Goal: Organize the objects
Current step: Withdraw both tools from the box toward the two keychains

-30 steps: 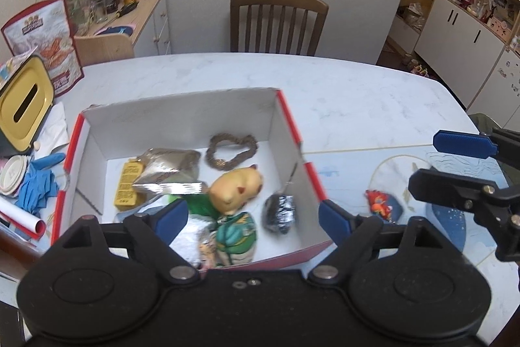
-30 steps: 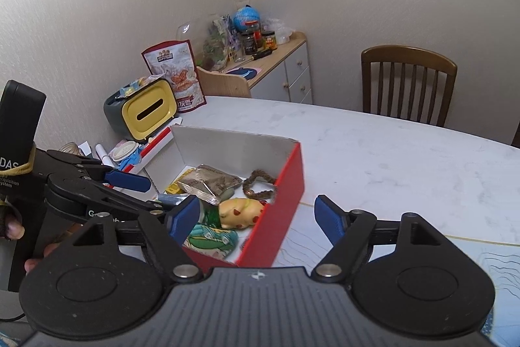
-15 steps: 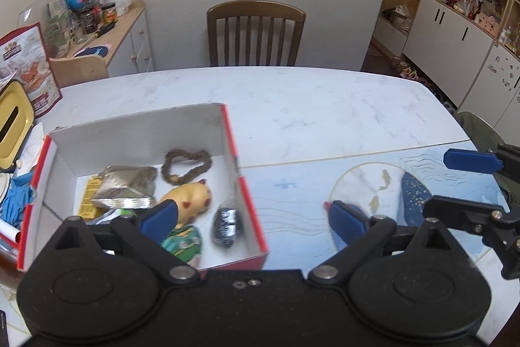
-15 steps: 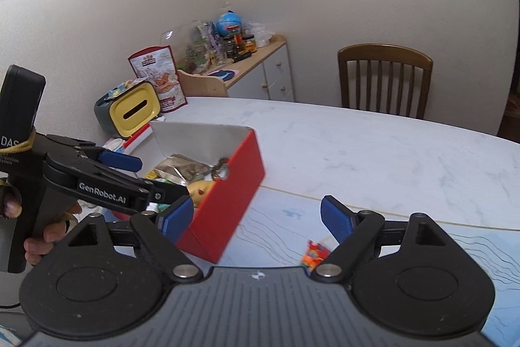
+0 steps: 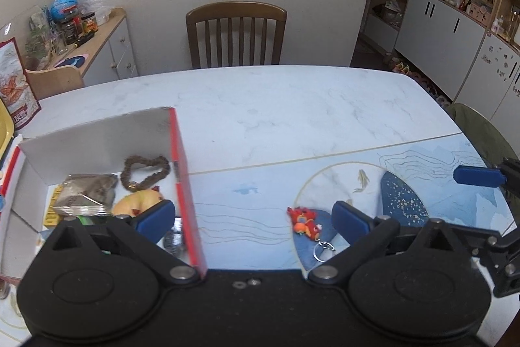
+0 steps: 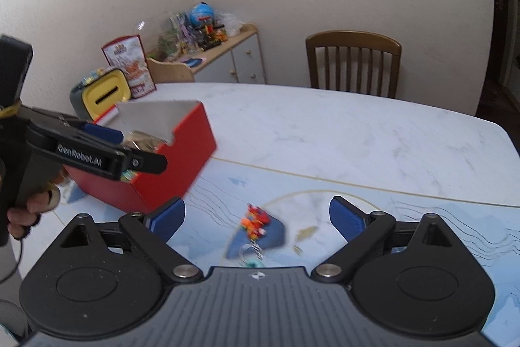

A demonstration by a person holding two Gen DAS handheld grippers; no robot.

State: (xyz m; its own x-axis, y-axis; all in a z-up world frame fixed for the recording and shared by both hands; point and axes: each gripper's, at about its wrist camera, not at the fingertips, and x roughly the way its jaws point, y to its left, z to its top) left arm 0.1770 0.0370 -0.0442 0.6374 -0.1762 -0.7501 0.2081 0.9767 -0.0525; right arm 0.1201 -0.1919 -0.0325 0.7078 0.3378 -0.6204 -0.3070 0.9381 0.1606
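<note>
Only one loose item is seen outside the box [image 5: 187, 184]: a small red-and-orange keychain toy [image 5: 305, 222] lying flat on the blue patterned mat [image 5: 422, 184], well right of the box's red side wall. The box already holds a foil packet [image 5: 86, 194], a bead ring [image 5: 146, 171], a yellow plush [image 5: 138, 204] and other small items. In the right wrist view the toy [image 6: 256, 221] lies almost dead ahead of the right gripper [image 6: 256, 221], centred between its two blue pads [image 6: 346, 221], which stand wide apart with nothing between them. In the left wrist view the left gripper [image 5: 253, 221], likewise spread wide and empty, has the toy right of its centre line, close to its right pad [image 5: 349, 221], while its left pad overlaps the box interior. The toy's long axis runs from its red head down to the metal key ring [image 5: 323, 249], roughly along the right gripper's line of approach, so its pads would close across the narrow body. Judgement: the right gripper is the better aligned; height above the mat cannot be told. The right view is motion-blurred, so the toy's exact outline is uncertain there. The left gripper [image 6: 107, 152] shows at the right view's left edge, over the box [image 6: 182, 152], held in a hand [image 6: 32, 210].
</note>
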